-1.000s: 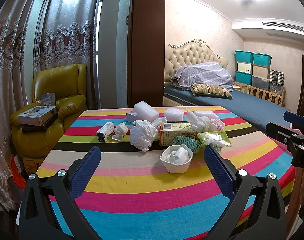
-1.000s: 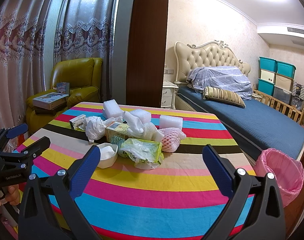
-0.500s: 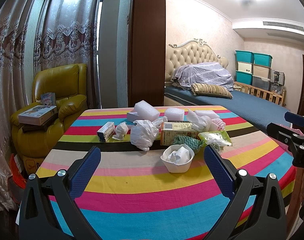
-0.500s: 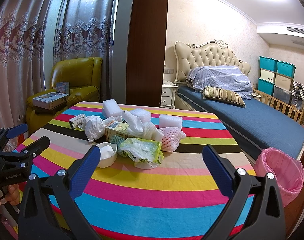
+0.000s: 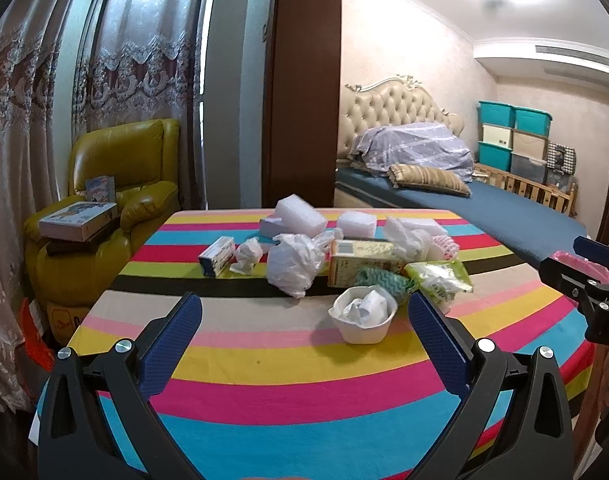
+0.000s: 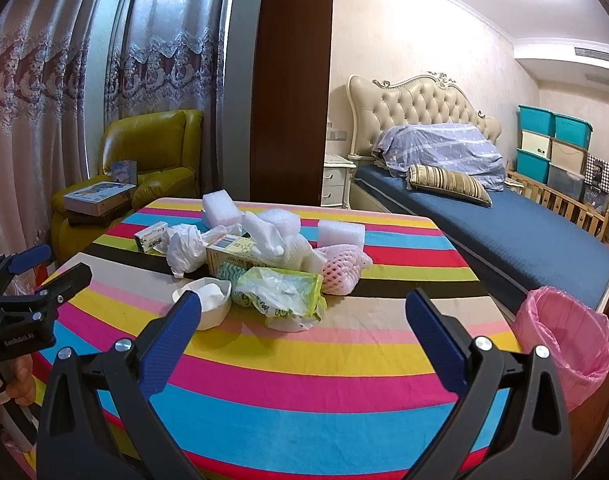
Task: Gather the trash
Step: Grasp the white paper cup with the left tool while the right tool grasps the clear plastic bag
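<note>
A pile of trash lies mid-table on the striped cloth (image 5: 264,384): a white paper bowl (image 5: 362,316) with crumpled paper, a white plastic bag (image 5: 294,262), a yellow carton (image 5: 360,266), a green wrapper (image 6: 282,292), a pink foam net (image 6: 340,268), foam blocks (image 5: 300,216) and a small box (image 5: 217,256). My left gripper (image 5: 304,332) is open and empty, short of the bowl. My right gripper (image 6: 304,330) is open and empty, short of the green wrapper. A pink-lined bin (image 6: 564,340) stands off the table's right edge.
A yellow armchair (image 5: 116,208) with books stands beyond the table's left side. A bed (image 6: 504,232) lies to the right, with storage boxes (image 6: 552,144) behind it. A brown pillar (image 5: 302,80) and curtains are at the back.
Both grippers have edged slightly closer to the pile. Nothing on the table has moved.
</note>
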`<state>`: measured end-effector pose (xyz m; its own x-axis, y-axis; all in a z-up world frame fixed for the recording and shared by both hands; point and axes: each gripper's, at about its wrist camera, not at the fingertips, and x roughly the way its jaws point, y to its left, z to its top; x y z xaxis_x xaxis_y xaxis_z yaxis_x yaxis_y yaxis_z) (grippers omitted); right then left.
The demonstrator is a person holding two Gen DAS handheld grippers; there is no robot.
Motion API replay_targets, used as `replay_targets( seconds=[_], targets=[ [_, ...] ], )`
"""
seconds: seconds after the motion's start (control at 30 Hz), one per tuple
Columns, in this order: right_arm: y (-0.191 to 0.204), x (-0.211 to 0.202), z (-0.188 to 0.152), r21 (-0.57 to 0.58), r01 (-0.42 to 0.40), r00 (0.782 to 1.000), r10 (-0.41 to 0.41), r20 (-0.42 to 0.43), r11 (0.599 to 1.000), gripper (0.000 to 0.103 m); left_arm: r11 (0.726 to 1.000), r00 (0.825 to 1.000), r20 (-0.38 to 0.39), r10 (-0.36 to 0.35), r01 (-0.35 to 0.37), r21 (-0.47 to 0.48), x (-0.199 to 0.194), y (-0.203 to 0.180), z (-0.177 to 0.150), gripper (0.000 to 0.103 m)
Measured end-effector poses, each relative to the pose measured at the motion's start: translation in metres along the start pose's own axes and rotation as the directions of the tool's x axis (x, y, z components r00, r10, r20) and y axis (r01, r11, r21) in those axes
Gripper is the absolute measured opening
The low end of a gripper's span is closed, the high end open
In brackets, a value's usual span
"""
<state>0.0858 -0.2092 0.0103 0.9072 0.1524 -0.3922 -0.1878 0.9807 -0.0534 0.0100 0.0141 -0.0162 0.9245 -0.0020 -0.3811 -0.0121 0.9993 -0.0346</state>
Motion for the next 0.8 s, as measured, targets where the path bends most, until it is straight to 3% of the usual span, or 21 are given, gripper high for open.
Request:
replay_targets(
  seconds=[0.27, 0.4, 0.47, 0.53, 0.7, 0.8],
  targets=[
    [-0.015, 0.046, -0.015, 0.052, -0.022, 0.995, 0.027, -0.092, 0.998, 0.099, 0.999, 0.997, -0.059, 0.052, -0.052, 0.001, 0.024, 0.012, -0.006, 0.097],
    [-0.018, 0.085, -0.020, 0.075, -0.032, 0.986, 0.044, -0.162, 0.997, 0.099, 1.000, 0.993, -0.114, 0.023, -0.024, -0.010, 0.044, 0.017, -0.011, 0.097],
    [-0.017, 0.104, -0.020, 0.079, -0.045, 0.979, 0.059, -0.197, 0.996, 0.099, 1.000, 0.987, -0.161, -0.023, 0.025, 0.011, 0.055, 0.015, -0.014, 0.097],
    [-0.013, 0.123, -0.019, 0.076, -0.064, 0.969, 0.080, -0.234, 0.995, 0.098, 0.999, 0.983, -0.184, -0.016, 0.023, 0.037, 0.063, 0.012, -0.017, 0.097],
    [0.000, 0.153, -0.012, 0.038, -0.090, 0.949, 0.097, -0.301, 0.995, 0.093, 0.995, 0.956, -0.275, -0.100, 0.095, -0.032, 0.084, 0.017, -0.024, 0.097],
    [0.006, 0.168, -0.007, 0.010, -0.100, 0.940, 0.098, -0.328, 0.995, 0.081, 0.991, 0.935, -0.329, -0.131, 0.115, -0.066, 0.096, 0.018, -0.026, 0.097]
  ],
)
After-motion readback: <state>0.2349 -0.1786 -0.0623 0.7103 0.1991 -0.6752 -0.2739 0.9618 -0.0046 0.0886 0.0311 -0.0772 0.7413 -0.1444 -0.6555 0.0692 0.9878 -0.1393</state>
